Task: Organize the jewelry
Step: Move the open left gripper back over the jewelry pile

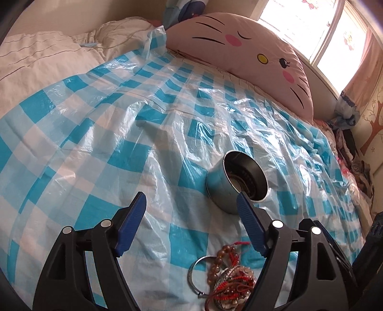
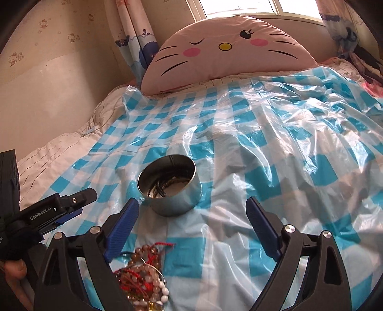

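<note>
A round metal tin (image 1: 223, 189) stands open on the blue-checked plastic sheet (image 1: 95, 134), with dark and silvery pieces lying inside it. My left gripper (image 1: 191, 199) is open and holds nothing; its right fingertip (image 1: 243, 203) overlaps the tin's near rim. A heap of jewelry (image 1: 227, 282), with brown beads, red cord and a silver bangle, lies on the sheet below its jaws. In the right wrist view the tin (image 2: 176, 203) sits just beyond my open, empty right gripper (image 2: 192, 204). The jewelry heap (image 2: 146, 275) lies under its left finger. The left gripper (image 2: 76, 203) shows at the left edge.
A pink cat-face cushion (image 2: 229, 50) leans against the headboard under a bright window (image 2: 239, 6). A white quilt (image 1: 43, 55) covers the left of the bed. Dark clothes (image 1: 354, 153) pile up at the right edge. A person's hand (image 2: 14, 270) holds the left gripper.
</note>
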`<state>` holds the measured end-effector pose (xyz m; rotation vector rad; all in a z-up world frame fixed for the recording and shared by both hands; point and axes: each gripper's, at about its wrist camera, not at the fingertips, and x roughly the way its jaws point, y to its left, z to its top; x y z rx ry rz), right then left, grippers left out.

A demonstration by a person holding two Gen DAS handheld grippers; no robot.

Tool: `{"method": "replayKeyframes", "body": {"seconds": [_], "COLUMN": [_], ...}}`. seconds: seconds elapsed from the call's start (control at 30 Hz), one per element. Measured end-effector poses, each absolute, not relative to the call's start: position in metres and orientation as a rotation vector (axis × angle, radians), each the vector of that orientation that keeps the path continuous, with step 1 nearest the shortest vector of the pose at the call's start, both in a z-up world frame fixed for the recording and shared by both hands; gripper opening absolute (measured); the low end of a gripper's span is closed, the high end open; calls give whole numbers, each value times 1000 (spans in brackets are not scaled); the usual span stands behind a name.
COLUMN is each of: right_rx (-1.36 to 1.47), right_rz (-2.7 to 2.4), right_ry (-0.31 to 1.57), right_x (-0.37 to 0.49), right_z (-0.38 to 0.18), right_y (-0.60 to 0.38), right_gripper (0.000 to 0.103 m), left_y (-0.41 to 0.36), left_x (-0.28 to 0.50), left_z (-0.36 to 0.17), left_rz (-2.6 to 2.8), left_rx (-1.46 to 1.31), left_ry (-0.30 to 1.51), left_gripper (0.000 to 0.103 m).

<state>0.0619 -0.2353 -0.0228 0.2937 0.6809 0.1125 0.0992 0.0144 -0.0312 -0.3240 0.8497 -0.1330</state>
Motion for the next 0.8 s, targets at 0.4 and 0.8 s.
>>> {"method": "replayKeyframes", "body": {"seconds": [0.4, 0.8], "right_rx": [449, 485], "right_rz": [48, 60], "right_ry": [618, 624], "right_x": [32, 26], "right_z": [-21, -23], "right_y": [-275, -279], "right_gripper": [91, 92], "left_y": [-27, -73], "left_x": [38, 21], "left_z": [-20, -32], "left_rz": [-395, -571], "left_rx": [79, 339], "left_ry": [837, 815], "left_gripper": [74, 74]}}
